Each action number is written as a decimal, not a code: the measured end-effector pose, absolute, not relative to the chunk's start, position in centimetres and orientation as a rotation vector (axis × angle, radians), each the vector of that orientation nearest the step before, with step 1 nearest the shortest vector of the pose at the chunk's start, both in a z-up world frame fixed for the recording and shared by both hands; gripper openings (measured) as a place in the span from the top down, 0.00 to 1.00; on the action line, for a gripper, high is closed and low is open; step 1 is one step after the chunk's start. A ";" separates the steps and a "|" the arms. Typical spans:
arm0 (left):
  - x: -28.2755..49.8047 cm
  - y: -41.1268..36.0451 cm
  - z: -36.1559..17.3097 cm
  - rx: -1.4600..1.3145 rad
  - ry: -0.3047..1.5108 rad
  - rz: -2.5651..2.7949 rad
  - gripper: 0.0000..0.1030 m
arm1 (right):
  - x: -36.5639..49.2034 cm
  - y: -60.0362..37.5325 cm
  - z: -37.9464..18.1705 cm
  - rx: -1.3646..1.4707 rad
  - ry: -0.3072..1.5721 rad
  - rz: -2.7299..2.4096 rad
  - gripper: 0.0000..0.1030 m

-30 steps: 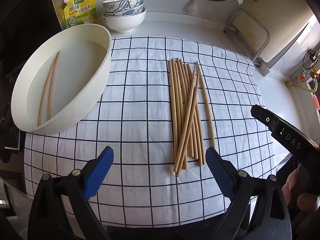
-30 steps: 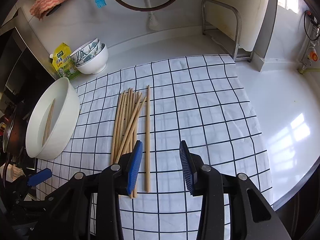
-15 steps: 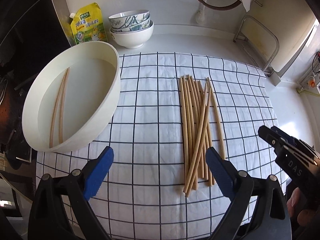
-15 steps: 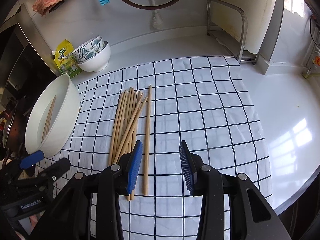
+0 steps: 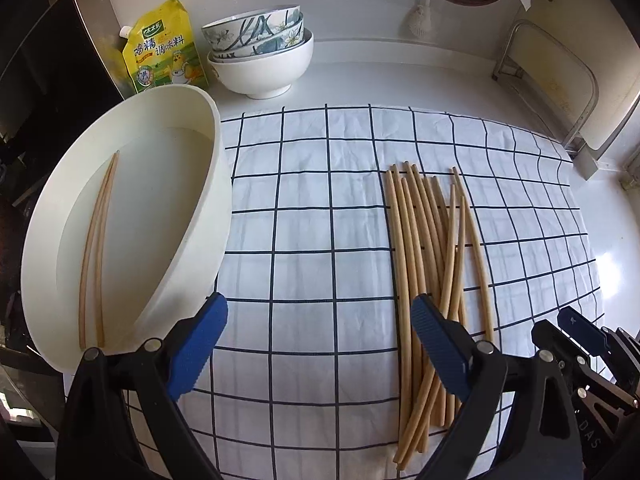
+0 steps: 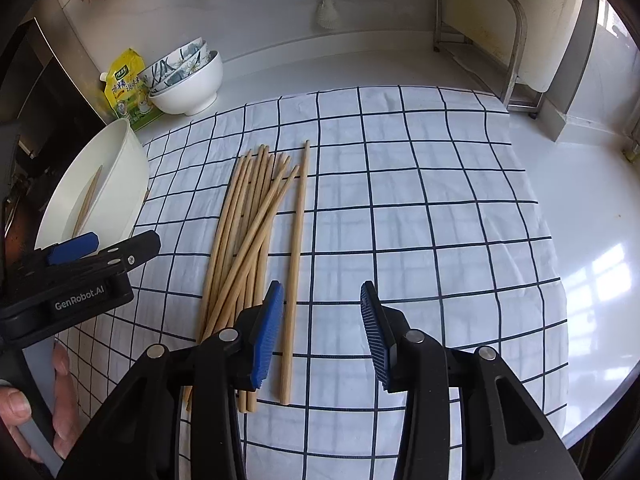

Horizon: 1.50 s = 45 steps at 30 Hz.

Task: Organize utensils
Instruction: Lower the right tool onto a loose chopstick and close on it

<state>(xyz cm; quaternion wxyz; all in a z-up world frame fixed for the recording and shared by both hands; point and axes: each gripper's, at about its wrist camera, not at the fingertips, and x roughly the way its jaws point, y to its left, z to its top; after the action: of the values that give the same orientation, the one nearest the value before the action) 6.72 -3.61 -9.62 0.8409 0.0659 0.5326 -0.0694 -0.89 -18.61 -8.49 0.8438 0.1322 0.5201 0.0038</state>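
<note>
Over the checked cloth (image 6: 420,200), both grippers are edging closer than a second ago, the right gripper (image 6: 322,332) and left gripper (image 5: 316,344) gaping empty beside the chopsticks (image 6: 256,240), suggesting another pickup for the white basin (image 5: 218,200) holding two.

Sunlit white countertop (image 6: 580,208) meets a white wall (image 6: 240,12), checked cloth (image 6: 420,200) spread across it.

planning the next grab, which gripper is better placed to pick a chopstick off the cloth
Right. The right gripper is open with the lone outer chopstick between its fingers; the left gripper is open over bare checkered cloth.
</note>
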 end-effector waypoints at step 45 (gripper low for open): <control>5.9 -4.9 -14.7 0.188 1.149 -0.184 0.11 | -1.0 -20.6 -12.7 0.208 1.090 -0.032 0.90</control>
<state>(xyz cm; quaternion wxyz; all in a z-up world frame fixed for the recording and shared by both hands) 5.92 -4.93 -14.72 0.8311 0.0888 0.5420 -0.0868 -1.01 -20.58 -12.68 0.8499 0.0989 0.5174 -0.0151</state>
